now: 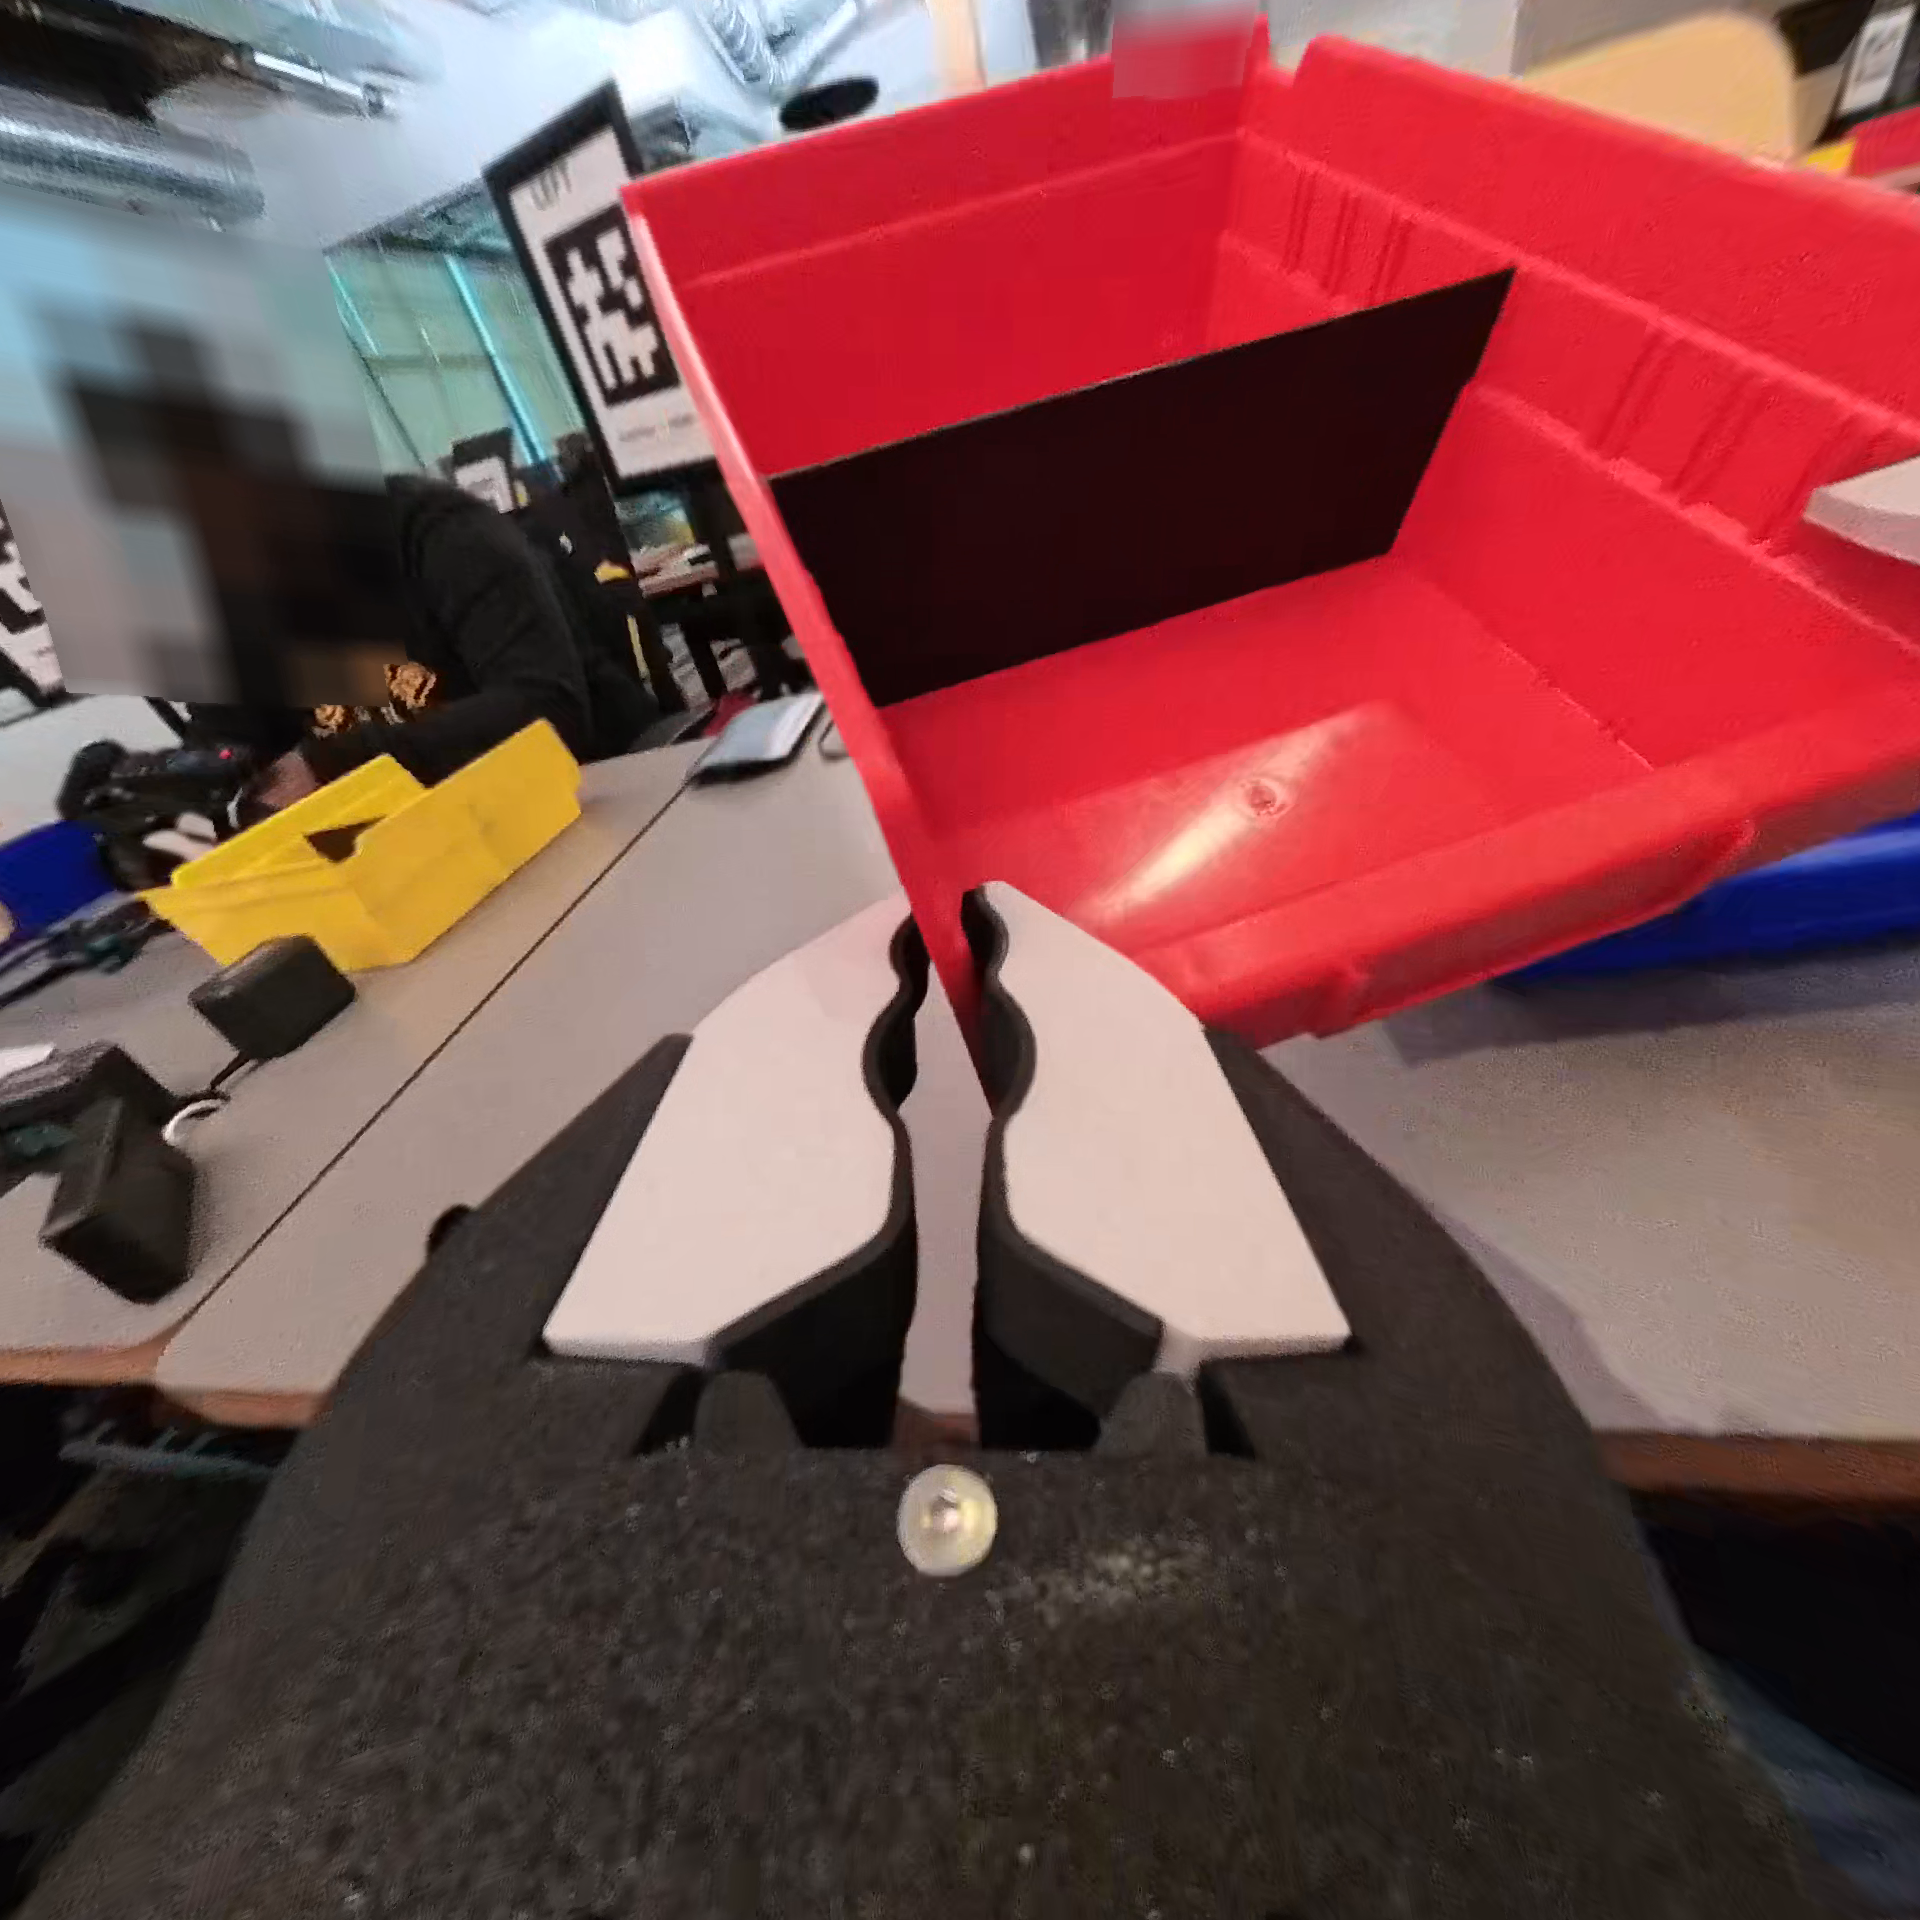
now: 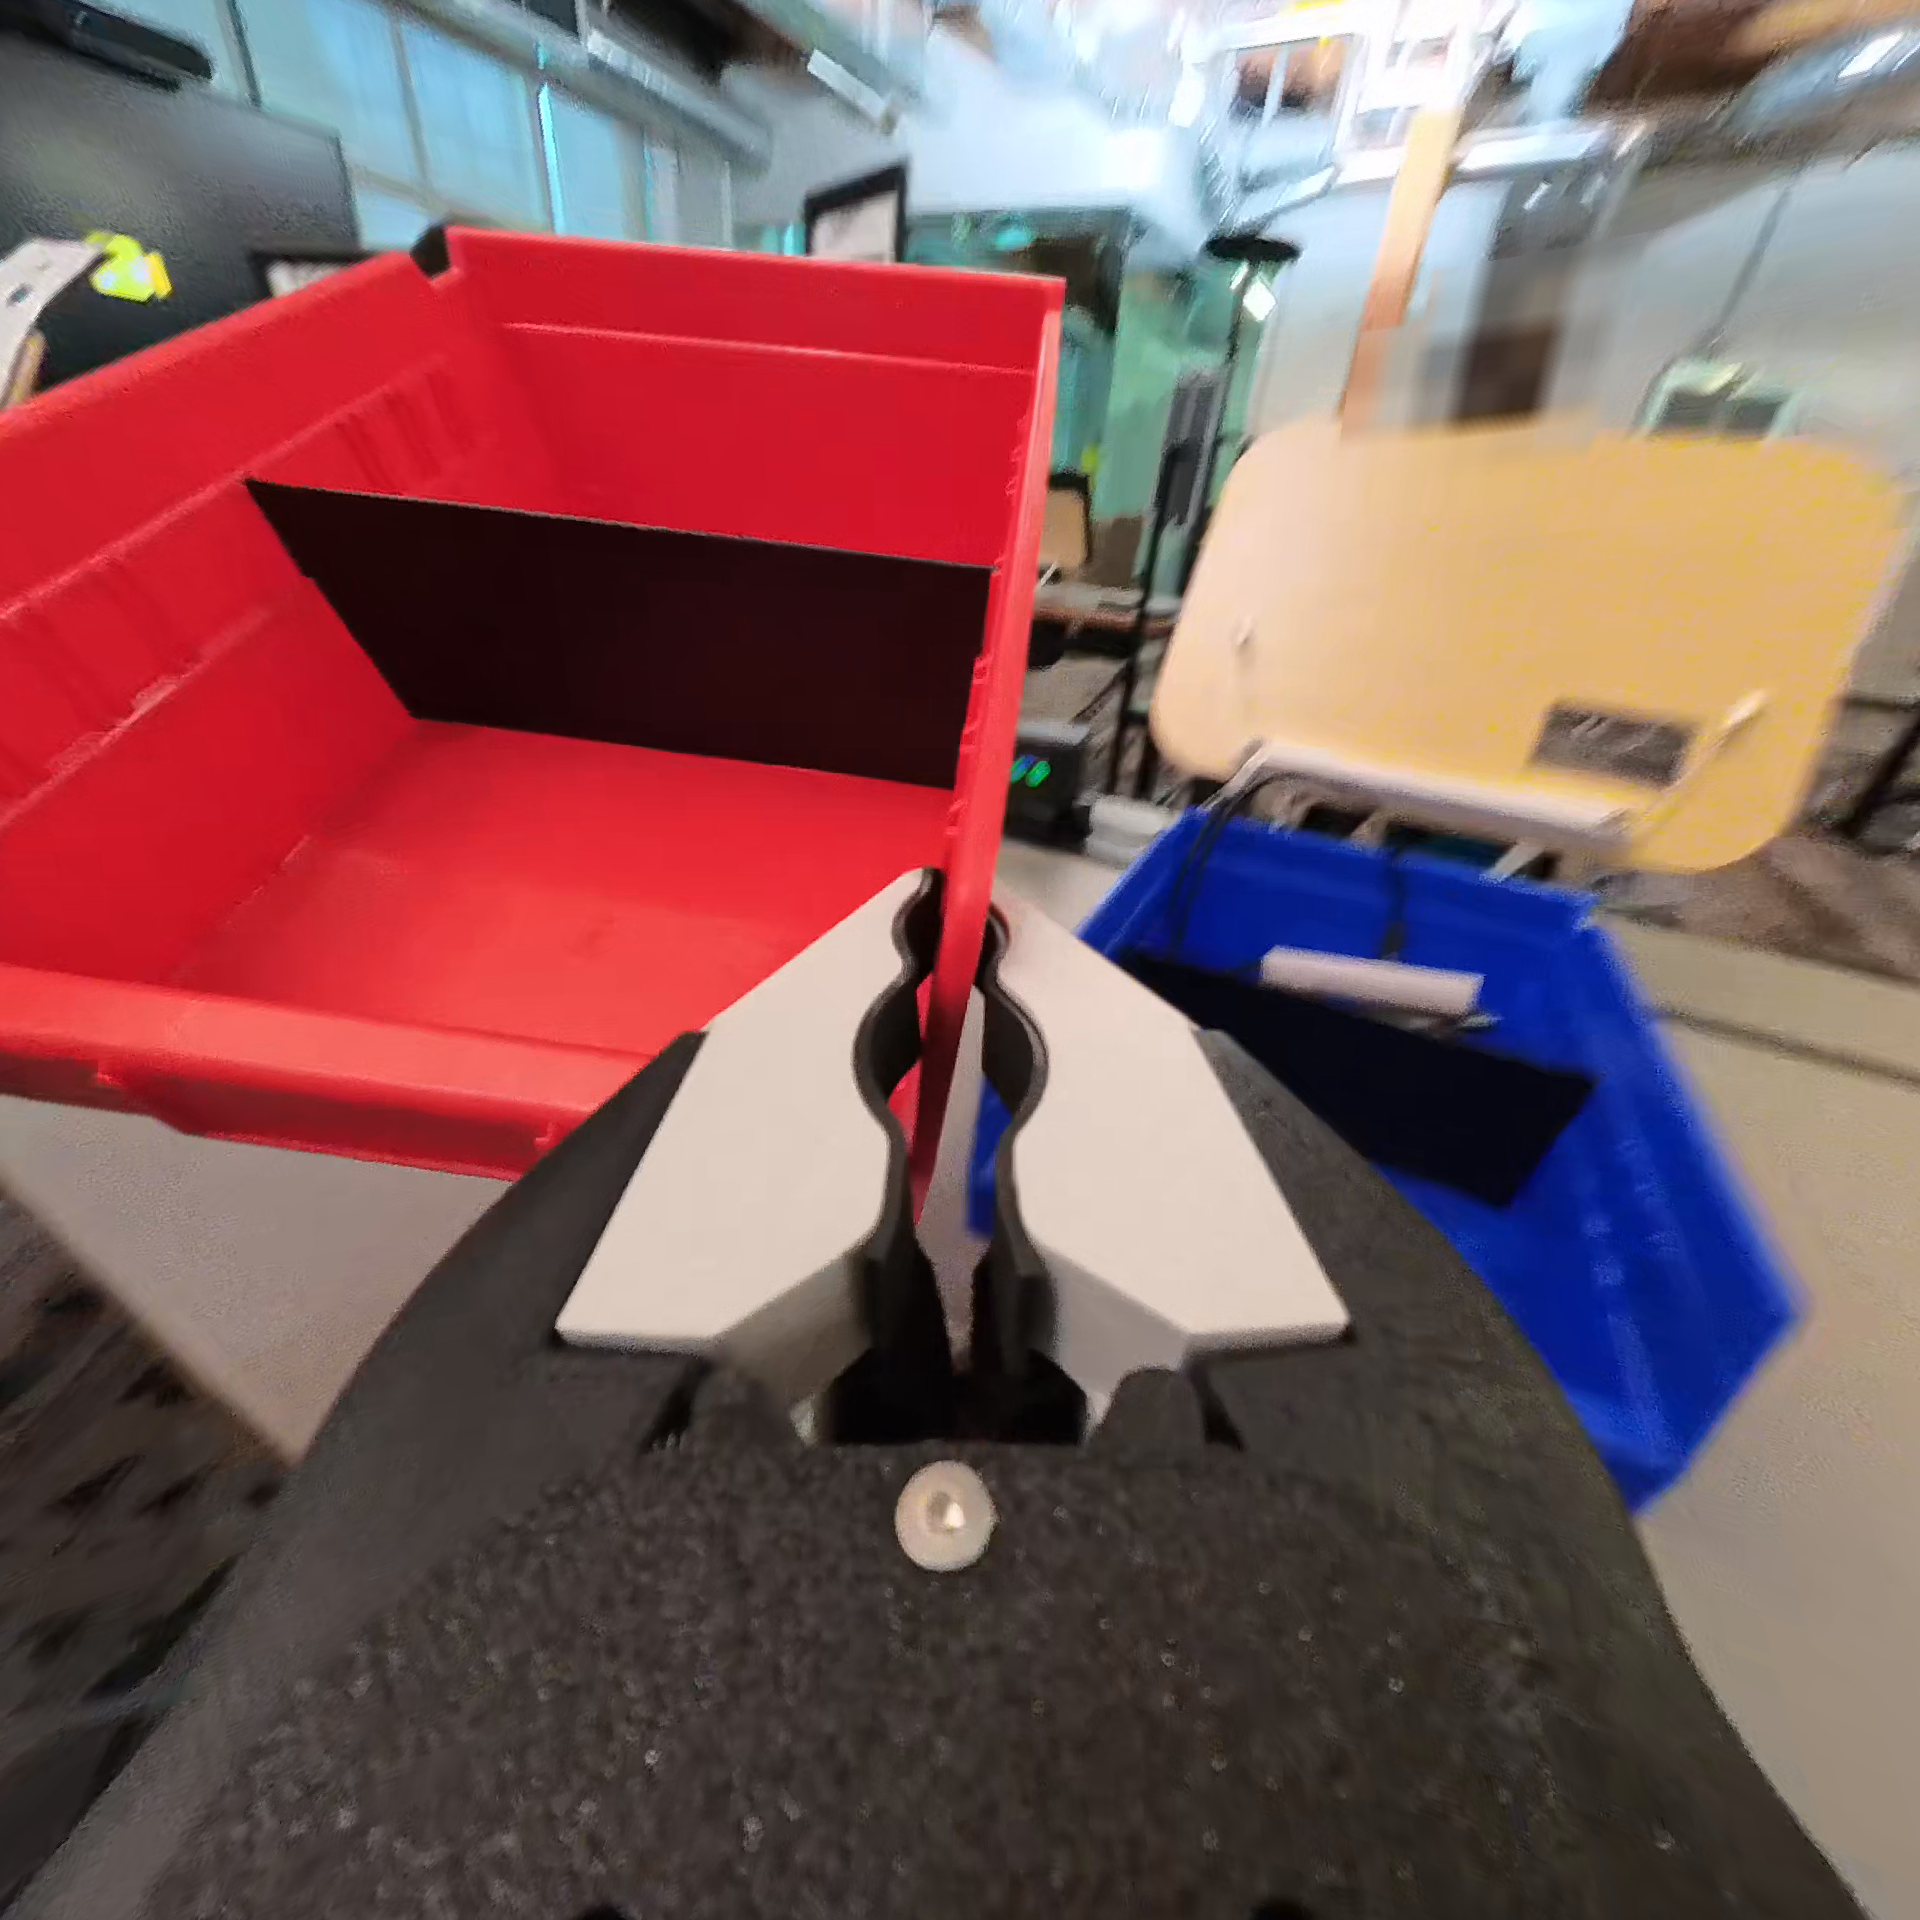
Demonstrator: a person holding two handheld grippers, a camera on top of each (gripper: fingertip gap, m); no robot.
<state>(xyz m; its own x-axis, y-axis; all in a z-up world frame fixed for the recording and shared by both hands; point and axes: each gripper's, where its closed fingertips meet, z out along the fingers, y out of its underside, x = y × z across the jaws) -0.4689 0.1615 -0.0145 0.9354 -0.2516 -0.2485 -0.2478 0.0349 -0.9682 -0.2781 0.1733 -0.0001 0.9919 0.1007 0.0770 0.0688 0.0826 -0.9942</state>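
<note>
Red bin (image 1: 1299, 644) held tilted above table (image 1: 727, 862), empty, black divider (image 1: 1132, 509) inside. Left gripper (image 1: 945, 935) pinches one side wall, right gripper (image 2: 961, 925) the opposite. Blue bin (image 2: 1558, 1122) beside.

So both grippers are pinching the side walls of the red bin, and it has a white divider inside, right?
Nearly. The divider is black, not white, as the left wrist view shows. The rest holds: the left gripper and right gripper each pinch a wall of the red bin.
</note>
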